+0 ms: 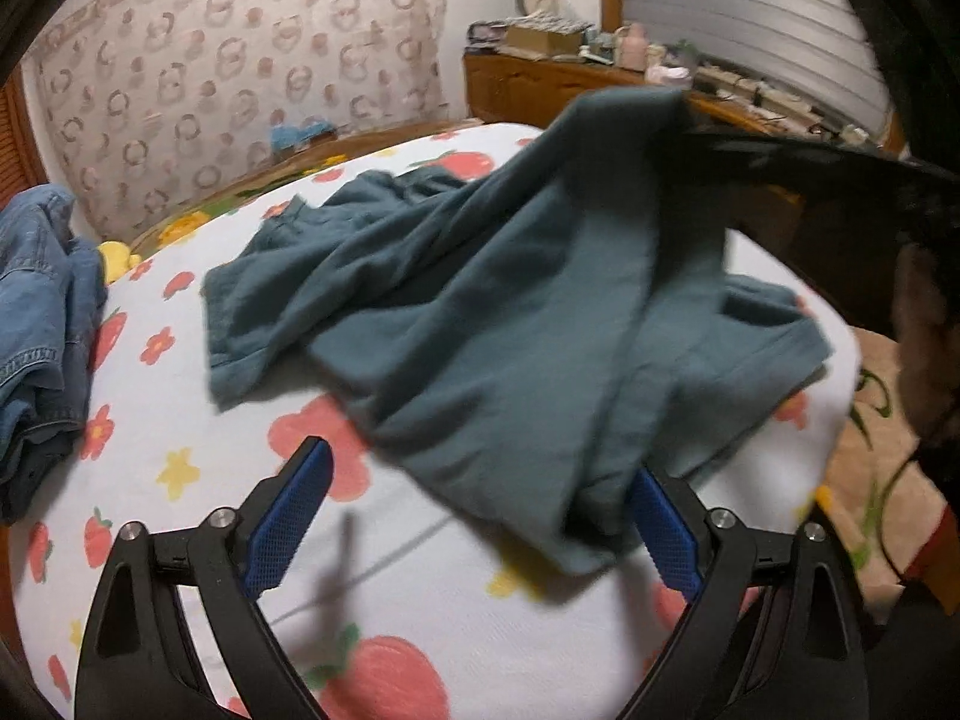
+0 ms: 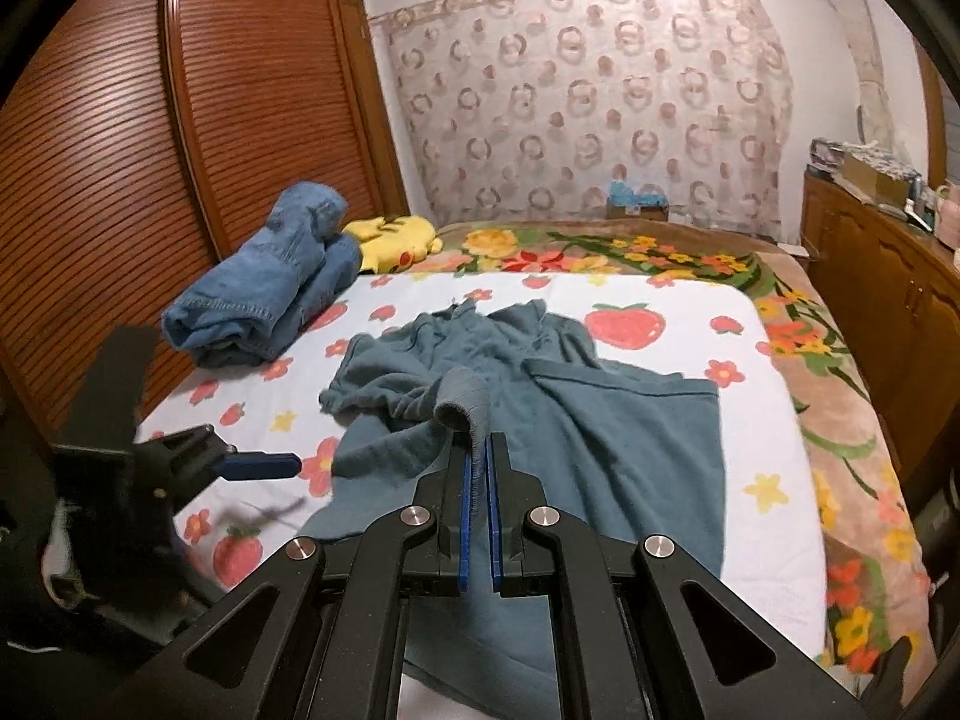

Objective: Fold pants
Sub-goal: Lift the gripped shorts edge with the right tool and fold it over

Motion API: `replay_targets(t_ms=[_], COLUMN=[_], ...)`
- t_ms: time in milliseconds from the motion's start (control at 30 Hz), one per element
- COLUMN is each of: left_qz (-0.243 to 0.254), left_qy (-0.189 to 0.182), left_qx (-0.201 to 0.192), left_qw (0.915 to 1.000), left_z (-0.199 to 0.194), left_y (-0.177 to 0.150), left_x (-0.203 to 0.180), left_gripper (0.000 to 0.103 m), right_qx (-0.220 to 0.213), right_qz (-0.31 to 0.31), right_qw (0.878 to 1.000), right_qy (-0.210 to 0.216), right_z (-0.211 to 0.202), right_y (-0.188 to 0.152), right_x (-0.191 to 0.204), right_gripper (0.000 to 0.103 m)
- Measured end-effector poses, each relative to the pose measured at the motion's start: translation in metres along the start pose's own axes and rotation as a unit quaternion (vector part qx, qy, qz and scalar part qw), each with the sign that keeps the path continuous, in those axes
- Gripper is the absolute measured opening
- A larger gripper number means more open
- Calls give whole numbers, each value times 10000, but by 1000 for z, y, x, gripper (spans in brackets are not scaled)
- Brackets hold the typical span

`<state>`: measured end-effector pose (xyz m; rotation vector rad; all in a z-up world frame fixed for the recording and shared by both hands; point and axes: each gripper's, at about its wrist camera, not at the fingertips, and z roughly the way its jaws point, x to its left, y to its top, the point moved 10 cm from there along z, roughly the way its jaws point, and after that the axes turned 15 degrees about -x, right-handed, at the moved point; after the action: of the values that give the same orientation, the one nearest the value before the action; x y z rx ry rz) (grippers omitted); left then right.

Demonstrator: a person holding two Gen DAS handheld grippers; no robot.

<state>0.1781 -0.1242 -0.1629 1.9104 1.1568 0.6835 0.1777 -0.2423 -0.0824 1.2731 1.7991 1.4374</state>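
Note:
Teal pants point(image 2: 600, 420) lie crumpled across the middle of the bed. My right gripper point(image 2: 478, 450) is shut on a fold of their fabric, which bulges up just past the fingertips. In the left wrist view that same cloth point(image 1: 510, 312) rises in a tent toward the upper right, where the right gripper point(image 1: 699, 129) shows as a dark blur. My left gripper point(image 1: 480, 463) is open low over the sheet. A hanging hem of the pants reaches down beside its right finger point(image 1: 663, 531), and the pads do not press on it. The right wrist view shows the left gripper point(image 2: 264, 465) at the left.
The white sheet point(image 2: 660, 312) printed with strawberries and flowers covers a floral blanket point(image 2: 840, 420). Bundled blue jeans point(image 2: 270, 294) and a yellow plush point(image 2: 393, 240) sit at the far left. Louvred wardrobe doors point(image 2: 120, 150) stand to the left, and a wooden cabinet point(image 2: 870, 276) with clutter to the right.

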Motion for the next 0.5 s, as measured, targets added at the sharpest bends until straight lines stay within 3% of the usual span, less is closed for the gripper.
replay_targets(t_ms=[233,500], left_qz=[-276,-201], left_qy=[-43,-98], left_qx=[-95,-112], left_qw=[9996,9997], left_z=[-10,-10], left_y=[-1,-4], left_x=[7,0], left_gripper=[90,86], right_qx=[-299,220], right_qz=[84,144], right_qw=[9989,9989], right_qy=[-342,-379], right_z=[-38,-27], right_y=[-4,-41], right_x=[-23,-27], right_gripper=[4,5])
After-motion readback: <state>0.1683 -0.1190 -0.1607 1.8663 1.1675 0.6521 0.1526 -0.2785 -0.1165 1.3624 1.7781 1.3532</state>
